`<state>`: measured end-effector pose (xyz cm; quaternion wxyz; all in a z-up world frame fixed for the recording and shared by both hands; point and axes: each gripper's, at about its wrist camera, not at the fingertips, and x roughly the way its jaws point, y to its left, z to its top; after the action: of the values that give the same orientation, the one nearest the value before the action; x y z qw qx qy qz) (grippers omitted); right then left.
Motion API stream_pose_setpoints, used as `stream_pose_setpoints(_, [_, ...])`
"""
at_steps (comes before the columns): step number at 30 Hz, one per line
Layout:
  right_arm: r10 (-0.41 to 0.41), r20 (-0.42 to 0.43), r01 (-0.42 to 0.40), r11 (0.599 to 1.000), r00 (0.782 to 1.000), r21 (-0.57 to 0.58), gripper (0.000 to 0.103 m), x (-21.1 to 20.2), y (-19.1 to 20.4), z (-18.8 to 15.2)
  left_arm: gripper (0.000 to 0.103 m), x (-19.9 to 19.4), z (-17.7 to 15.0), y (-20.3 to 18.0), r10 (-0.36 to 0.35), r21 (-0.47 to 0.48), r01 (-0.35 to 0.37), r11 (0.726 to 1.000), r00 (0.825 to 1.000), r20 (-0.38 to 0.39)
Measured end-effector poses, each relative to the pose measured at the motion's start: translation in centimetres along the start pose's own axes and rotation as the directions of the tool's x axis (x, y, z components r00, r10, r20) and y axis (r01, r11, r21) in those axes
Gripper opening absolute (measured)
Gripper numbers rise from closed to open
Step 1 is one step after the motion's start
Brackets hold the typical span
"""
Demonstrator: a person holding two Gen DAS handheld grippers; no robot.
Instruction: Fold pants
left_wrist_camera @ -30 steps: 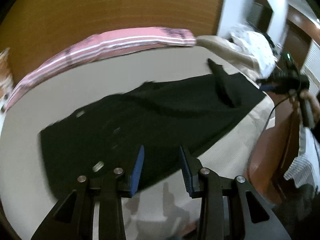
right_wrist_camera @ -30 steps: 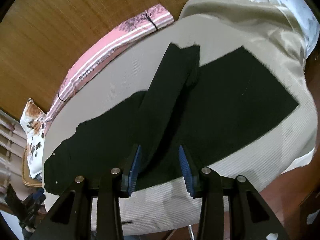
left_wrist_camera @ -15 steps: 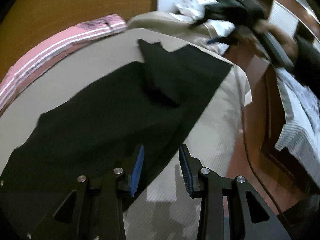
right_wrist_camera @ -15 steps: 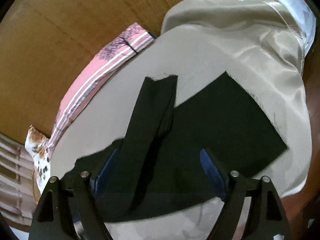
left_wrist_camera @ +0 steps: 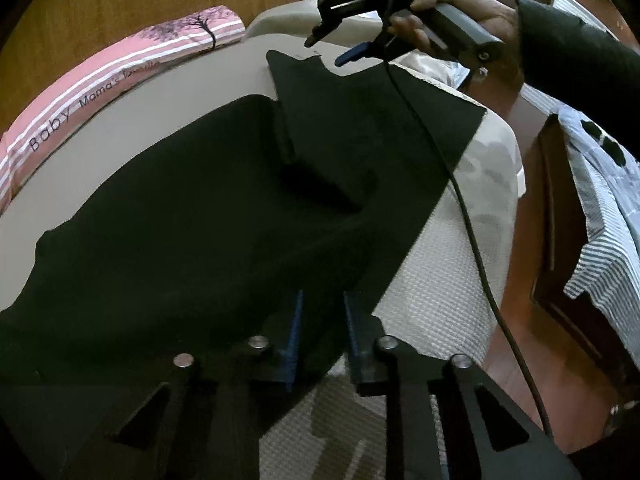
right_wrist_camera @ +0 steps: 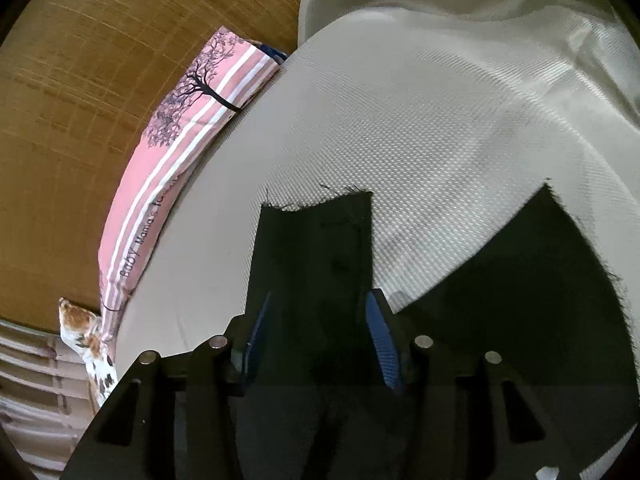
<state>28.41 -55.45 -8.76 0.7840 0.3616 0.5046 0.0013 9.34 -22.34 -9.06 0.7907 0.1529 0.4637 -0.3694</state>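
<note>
Black pants [left_wrist_camera: 200, 220] lie spread on a beige bed [left_wrist_camera: 440, 280], one leg folded back over the other as a narrow strip [right_wrist_camera: 312, 248]. My left gripper [left_wrist_camera: 323, 316] sits at the pants' near edge. Its jaws are closing, with the fabric edge between the blue pads, which do not visibly press on it. My right gripper [right_wrist_camera: 318, 332] straddles the folded leg strip just short of its frayed hem. Its jaws are closing too, and the pads stand at the strip's two sides. The left wrist view shows the right gripper [left_wrist_camera: 325, 51] in a hand over that far hem.
A pink striped pillow [left_wrist_camera: 120, 76] lies along the wooden headboard [left_wrist_camera: 120, 8]. The right gripper's cable [left_wrist_camera: 440, 152] trails across the pants. A striped cloth [left_wrist_camera: 600, 220] hangs over dark wooden furniture at the right. A floral cushion [right_wrist_camera: 88, 332] sits at the bed's far left end.
Both grippers moved along the pants and lowered. The left jaws narrowed over the near edge. The right jaws spread wide, then narrowed around the folded leg near its hem.
</note>
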Motion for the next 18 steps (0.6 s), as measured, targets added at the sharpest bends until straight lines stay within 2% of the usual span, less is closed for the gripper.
stream_pose_setpoints(5, [0.040,-0.042,-0.039,0.999,0.998,0.010,0.045,0.7,0.1,-1.0,0.014,0.1,0.0,0.6,-0.023,-0.025,0.023,0.999,1.000,-0.002])
stream_pose_setpoints(10, [0.032,-0.067,-0.033,0.999,0.997,-0.004,0.045,1.2,0.2,-2.0,0.014,0.2,0.0,0.8,-0.034,-0.048,0.034,0.998,0.999,0.001])
stream_pose_setpoints(13, [0.052,-0.046,-0.051,0.999,0.998,0.011,0.045,1.4,-0.1,-1.8,0.014,0.3,0.0,1.1,-0.042,-0.067,0.042,0.997,0.999,0.003])
stream_pose_setpoints(18, [0.068,0.010,-0.069,0.996,0.998,0.062,0.036,2.3,-0.8,0.0,0.014,0.3,0.1,0.9,-0.034,-0.058,0.033,0.998,0.999,-0.002])
